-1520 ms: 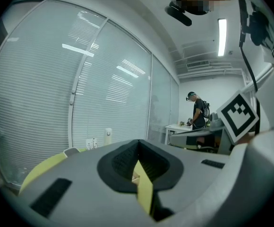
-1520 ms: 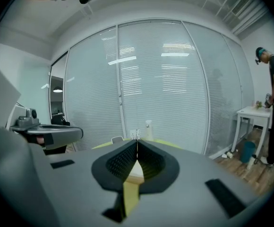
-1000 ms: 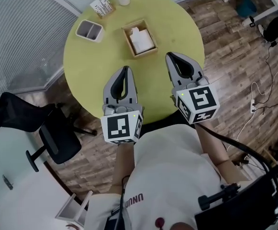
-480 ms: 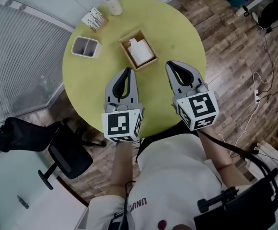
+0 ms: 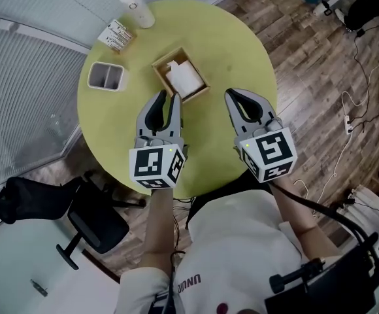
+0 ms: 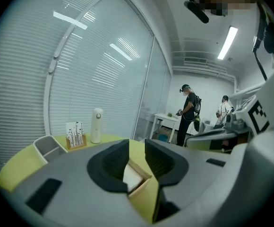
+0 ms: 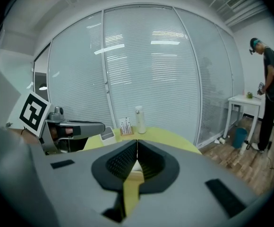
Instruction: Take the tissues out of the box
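Observation:
A wooden box (image 5: 180, 82) with white tissues (image 5: 185, 78) in it stands on the round yellow-green table (image 5: 235, 51). My left gripper (image 5: 168, 97) hovers just short of the box's near corner. Its jaws are opening a little, with nothing between them. In the left gripper view the box (image 6: 139, 178) shows through the narrow gap of the left gripper (image 6: 137, 151). My right gripper (image 5: 231, 95) is to the right of the box, apart from it and shut on nothing. In the right gripper view its jaws (image 7: 137, 148) meet.
A grey two-compartment tray (image 5: 106, 77), a small card holder (image 5: 116, 35) and a white bottle (image 5: 136, 8) stand at the table's far left. A black office chair (image 5: 88, 214) is on the floor at the left. Two people (image 6: 189, 112) stand far off.
The left gripper has moved forward to the box's near corner and its jaws have parted slightly. The right gripper has stayed about where it was.

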`<state>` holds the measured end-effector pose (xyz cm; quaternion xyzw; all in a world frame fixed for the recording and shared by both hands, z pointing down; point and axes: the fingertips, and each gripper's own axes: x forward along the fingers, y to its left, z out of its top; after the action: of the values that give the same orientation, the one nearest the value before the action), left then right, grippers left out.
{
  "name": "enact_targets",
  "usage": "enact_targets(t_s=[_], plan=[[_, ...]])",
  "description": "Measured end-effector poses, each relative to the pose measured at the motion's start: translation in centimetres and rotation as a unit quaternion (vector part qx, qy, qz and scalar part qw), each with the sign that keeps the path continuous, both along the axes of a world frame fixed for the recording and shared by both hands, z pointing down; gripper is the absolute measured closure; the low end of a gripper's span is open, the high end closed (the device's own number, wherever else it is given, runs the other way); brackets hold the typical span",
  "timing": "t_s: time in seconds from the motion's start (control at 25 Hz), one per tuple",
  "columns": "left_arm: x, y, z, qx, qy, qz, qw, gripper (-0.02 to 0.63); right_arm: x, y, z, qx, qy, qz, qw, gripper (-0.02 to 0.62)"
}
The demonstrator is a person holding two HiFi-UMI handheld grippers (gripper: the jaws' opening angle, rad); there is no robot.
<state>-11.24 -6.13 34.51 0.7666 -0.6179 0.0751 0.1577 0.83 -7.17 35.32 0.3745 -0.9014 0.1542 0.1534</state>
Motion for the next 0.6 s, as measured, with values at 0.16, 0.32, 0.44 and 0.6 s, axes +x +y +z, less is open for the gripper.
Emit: enact_targets(t_s=[0.16, 0.32, 0.44, 0.6], plan=[[0.3, -0.7, 1.3, -0.010, 0.027, 0.017, 0.9994, 0.489, 0.2, 0.0, 0.6, -0.007, 0.007, 0.001, 1.000, 0.575], [0.1, -1.8, 3.0, -0.027, 0.019, 0.029, 0.9990, 0.446, -0.1, -0.3, 1.2, -0.014, 0.010, -0.001, 1.000, 0.575], [0.4, -2.4, 4.1, -0.040, 0.013, 0.046, 0.9980, 0.403, -0.1, -0.3, 1.4, -0.017, 0.010, -0.001, 1.000, 0.575], [0.5, -3.3, 5.6, -0.056, 0.031, 0.062, 0.9960, 0.348, 0.1, -0.6, 1.9, -0.023, 0.014, 0.003, 1.000, 0.577]])
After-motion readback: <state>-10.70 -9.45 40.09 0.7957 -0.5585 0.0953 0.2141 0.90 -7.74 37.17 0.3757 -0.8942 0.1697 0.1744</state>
